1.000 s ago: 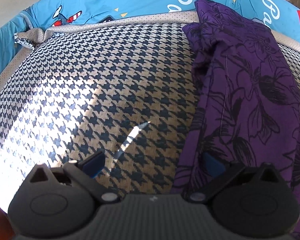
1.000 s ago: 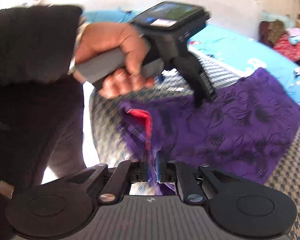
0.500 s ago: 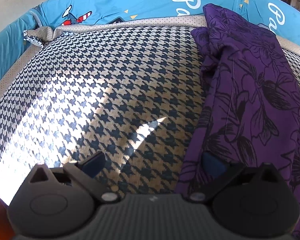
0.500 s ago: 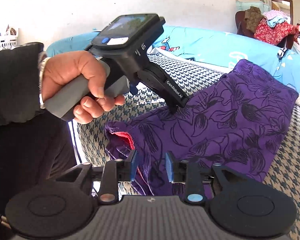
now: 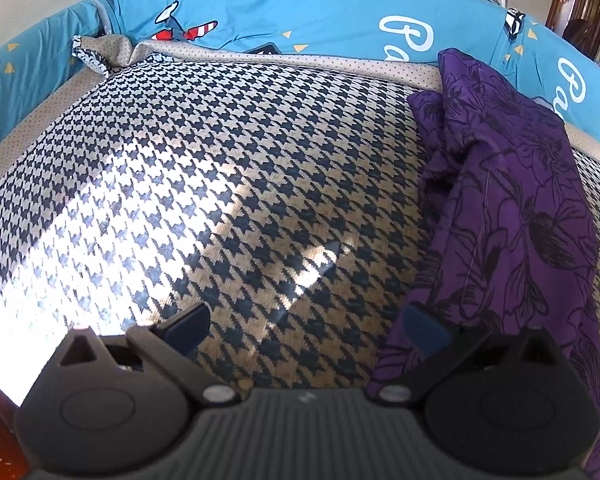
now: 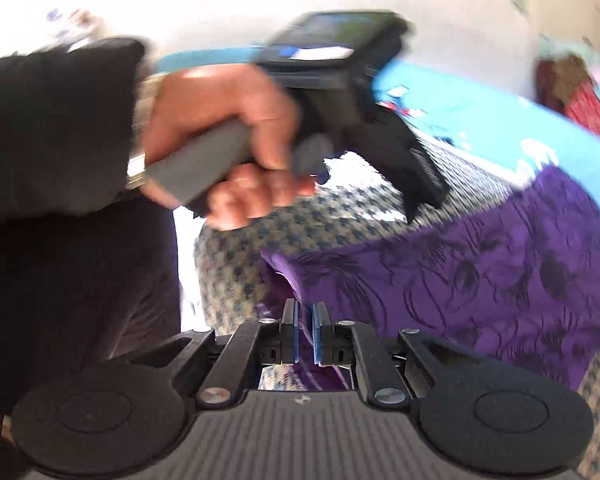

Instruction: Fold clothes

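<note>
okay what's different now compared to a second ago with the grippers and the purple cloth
The right gripper opened half a second ago and has just closed again, jaws nearly together at the purple cloth's near edge; a grip isn't clear. The left gripper stays wide open, cloth still flat.

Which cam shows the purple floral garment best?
Left wrist: the purple floral garment is sharp, laid lengthwise along the houndstooth mat, print and seam legible. Right wrist shows more of its spread, but motion-blurred.

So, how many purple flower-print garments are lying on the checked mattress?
1: the purple flower-print garment lies along the right side of the houndstooth mattress. More could be hidden under its folds.
</note>
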{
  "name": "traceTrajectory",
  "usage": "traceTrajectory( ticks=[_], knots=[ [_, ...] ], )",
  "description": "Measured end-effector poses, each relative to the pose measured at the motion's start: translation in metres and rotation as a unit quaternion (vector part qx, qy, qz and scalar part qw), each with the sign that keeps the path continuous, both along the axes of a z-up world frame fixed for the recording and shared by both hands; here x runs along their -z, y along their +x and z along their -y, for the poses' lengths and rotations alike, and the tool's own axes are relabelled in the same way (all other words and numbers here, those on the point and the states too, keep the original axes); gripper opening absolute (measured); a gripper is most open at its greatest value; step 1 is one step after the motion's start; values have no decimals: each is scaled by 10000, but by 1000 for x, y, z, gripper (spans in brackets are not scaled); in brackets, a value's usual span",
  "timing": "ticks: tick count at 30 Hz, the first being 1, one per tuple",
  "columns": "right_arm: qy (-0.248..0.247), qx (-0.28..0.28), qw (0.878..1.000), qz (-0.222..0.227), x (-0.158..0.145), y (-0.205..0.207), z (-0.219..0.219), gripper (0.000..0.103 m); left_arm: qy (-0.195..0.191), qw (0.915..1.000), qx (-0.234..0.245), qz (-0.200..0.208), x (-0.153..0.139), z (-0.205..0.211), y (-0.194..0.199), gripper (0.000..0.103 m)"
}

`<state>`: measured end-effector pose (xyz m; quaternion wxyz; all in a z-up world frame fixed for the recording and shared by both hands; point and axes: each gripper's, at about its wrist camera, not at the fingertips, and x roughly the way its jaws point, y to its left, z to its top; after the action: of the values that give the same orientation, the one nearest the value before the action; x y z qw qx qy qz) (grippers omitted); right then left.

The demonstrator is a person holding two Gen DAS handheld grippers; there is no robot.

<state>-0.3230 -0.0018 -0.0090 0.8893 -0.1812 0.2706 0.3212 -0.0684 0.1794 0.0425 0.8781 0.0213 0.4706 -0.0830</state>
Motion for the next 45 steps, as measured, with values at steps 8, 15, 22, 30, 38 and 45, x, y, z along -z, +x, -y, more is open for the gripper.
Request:
traceTrajectory(
  ticks=[8,15,22,30,38,45],
  knots=[
    [-237,37,9988,-422,17,-13,0,9,-92,9999,118,24,-1,1,-5,103],
    [764,1011,9916,-264,-5,-2,30,9,-122,9983,564,121,-2,18,-20,103],
    [426,1266,9870,-891,20,8,28,10,15,9952,982,-12,11,38,-35,103],
    [622,1548,9768,-1339,17,-4,46,18,387,9926,1113,-303,31,50,-43,103],
    [1180,2715,9534,-578,-16,-29,95,41,223,9937,1089,-149,25,53,-45,103],
    [1632,3381,9199,-1135,1,-18,122,51,225,9930,1147,-165,29,65,-46,103]
  ],
)
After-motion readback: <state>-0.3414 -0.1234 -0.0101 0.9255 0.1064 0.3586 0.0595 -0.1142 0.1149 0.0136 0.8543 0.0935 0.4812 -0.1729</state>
